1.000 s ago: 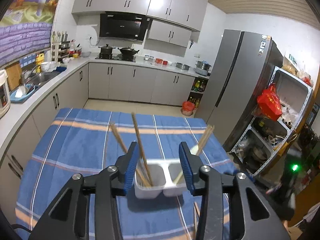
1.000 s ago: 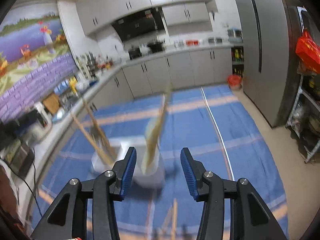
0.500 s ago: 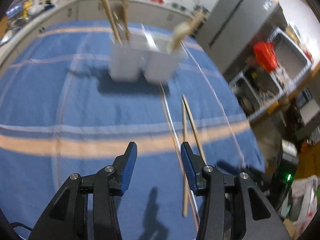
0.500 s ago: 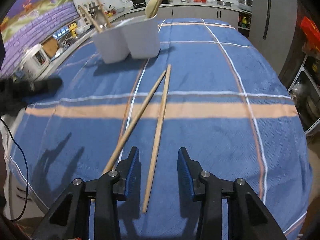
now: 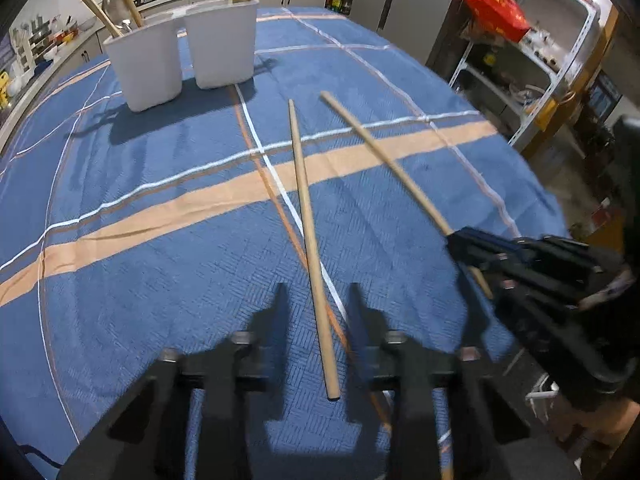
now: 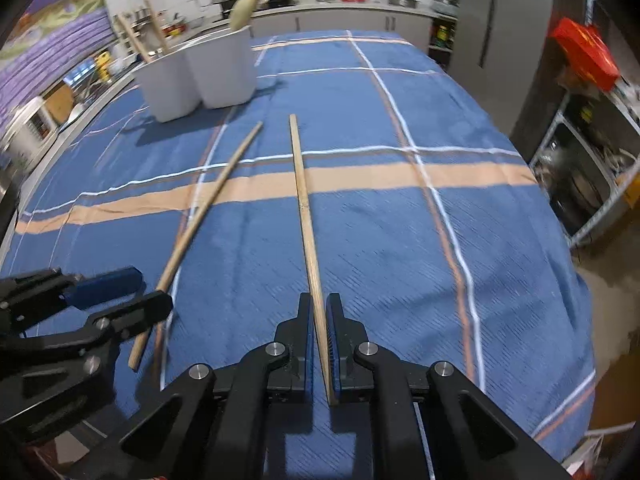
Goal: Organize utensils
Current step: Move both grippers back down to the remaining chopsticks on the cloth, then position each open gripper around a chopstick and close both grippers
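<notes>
Saw two wooden sticks lying flat on the blue cloth point(image 5: 140, 240) with the orange and white stripes. Found them side by side, close at the far tips, wider apart at the near ends, not touching.

Found the right gripper point(image 6: 318, 308) pinched tight on the near end of the first chopstick point(image 6: 306, 216). Had just been closing its fingers. Saw both blue pads point(image 6: 306, 344) pressed on the wood, one on each side. Saw the rest of that stick pointing away over the cloth, toward the white cups.

Found the left gripper point(image 5: 316, 296) low over the cloth, with the second chopstick point(image 5: 308, 216) lying between its fingers. Had just been closing these fingers too, so looked blurry. Still saw a little gap on each side of the stick, so not squeezed on it. Could not tell from the side view how near the pads sat to the wood.

Saw a white holder point(image 5: 180, 52) at the far end of the cloth, made of two cups stuck together. Saw more chopsticks point(image 5: 100, 12) leaning in the left cup and a wooden spoon point(image 6: 244, 12) leaning in the right cup.

Saw a red bag point(image 5: 496, 12) on a metal shelf far off to the right.
</notes>
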The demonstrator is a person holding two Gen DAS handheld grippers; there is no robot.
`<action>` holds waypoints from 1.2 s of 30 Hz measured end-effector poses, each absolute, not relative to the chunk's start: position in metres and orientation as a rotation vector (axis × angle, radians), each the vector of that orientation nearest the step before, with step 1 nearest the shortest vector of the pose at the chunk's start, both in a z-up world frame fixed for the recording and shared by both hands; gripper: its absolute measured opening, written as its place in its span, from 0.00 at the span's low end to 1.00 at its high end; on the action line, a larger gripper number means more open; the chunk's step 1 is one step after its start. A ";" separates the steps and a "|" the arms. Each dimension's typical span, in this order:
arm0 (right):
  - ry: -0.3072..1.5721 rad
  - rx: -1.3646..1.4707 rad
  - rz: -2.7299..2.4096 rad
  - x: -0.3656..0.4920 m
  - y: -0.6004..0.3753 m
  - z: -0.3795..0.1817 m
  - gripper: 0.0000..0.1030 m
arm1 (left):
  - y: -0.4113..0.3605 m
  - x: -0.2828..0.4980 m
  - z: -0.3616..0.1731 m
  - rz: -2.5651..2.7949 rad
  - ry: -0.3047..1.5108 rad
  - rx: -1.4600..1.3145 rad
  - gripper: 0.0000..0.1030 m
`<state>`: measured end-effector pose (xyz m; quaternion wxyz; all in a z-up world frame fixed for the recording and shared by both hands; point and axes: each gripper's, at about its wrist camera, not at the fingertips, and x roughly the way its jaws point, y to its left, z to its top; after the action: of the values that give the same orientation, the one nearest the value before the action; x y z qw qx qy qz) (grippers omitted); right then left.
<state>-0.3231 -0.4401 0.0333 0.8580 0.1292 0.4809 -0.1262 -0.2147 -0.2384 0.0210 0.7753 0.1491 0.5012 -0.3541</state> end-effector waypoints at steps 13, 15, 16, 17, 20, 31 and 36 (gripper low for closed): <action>1.044 0.324 -0.235 -0.336 -0.444 0.035 0.07 | -0.180 -0.171 0.024 -0.527 1.117 0.210 0.06; 1.045 0.310 -0.216 -0.335 -0.438 0.035 0.06 | -0.157 -0.165 0.024 -0.492 1.131 0.171 0.06; 1.047 0.301 -0.204 -0.336 -0.434 0.035 0.06 | -0.145 -0.164 0.025 -0.477 1.135 0.151 0.06; 1.049 0.295 -0.193 -0.337 -0.432 0.035 0.06 | -0.134 -0.164 0.026 -0.469 1.138 0.131 0.06; 1.057 0.273 -0.164 -0.341 -0.425 0.034 0.07 | -0.110 -0.167 0.027 -0.461 1.141 0.098 0.06; 1.066 0.254 -0.138 -0.357 -0.425 0.033 0.10 | -0.081 -0.177 0.033 -0.453 1.147 0.042 0.06; 1.060 0.243 -0.147 -0.348 -0.428 0.033 0.24 | -0.070 -0.161 0.039 -0.433 1.155 -0.031 0.07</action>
<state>-0.3478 -0.4280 0.0331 0.8532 0.1157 0.5038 -0.0698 -0.1610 -0.0697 0.0388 0.8157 -0.0147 0.5414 -0.2029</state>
